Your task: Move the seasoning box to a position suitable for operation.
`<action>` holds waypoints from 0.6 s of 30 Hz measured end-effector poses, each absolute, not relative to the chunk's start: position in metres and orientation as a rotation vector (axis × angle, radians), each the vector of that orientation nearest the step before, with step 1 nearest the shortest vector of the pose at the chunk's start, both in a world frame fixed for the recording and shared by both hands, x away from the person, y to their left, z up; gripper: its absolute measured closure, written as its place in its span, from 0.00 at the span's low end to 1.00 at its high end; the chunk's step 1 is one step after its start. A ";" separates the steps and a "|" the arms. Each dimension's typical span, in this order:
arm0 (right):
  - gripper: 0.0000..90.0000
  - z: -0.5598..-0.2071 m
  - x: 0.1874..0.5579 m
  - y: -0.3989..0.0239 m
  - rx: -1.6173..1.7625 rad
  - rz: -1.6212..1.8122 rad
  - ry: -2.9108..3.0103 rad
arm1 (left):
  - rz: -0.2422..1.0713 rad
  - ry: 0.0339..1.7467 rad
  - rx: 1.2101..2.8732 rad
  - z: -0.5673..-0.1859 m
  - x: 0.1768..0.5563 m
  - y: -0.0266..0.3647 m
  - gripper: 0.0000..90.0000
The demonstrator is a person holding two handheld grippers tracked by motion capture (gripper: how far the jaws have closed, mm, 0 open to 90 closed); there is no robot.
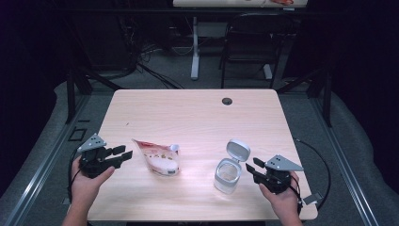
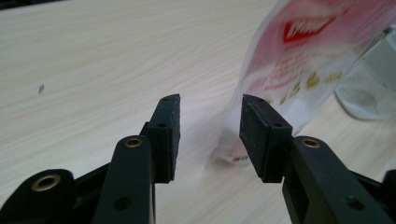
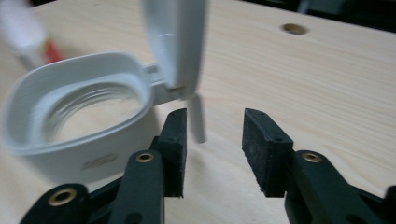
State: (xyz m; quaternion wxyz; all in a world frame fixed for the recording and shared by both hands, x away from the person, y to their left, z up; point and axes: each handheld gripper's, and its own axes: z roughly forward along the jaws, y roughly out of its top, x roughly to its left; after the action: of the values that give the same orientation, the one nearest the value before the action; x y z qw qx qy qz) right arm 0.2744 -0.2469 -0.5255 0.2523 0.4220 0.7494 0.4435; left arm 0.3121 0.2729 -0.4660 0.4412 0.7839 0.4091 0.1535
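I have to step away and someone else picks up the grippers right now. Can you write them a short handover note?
Left gripper: open, holding nothing, just left of the pouch, which lies on the table.
Right gripper: open, empty, just right of the jar.
Jar: clear, standing upright near the front edge, with its white flip lid hinged up and open.
Done: the jar's lid is open.
Left, most likely: lift the pouch and tip its contents into the jar, then shut the lid. Whether the pouch is already opened I cannot tell.
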 end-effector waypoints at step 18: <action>0.73 -0.478 0.264 -0.241 1.124 1.268 2.022 | 0.415 0.876 1.991 -0.438 0.315 0.246 0.68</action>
State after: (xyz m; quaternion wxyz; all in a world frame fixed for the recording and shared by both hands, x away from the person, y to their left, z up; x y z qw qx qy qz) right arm 0.2644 -0.2407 -0.4777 0.2491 0.4126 0.7424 0.4654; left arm 0.3154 0.2456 -0.4381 0.4473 0.8042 0.3537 0.1678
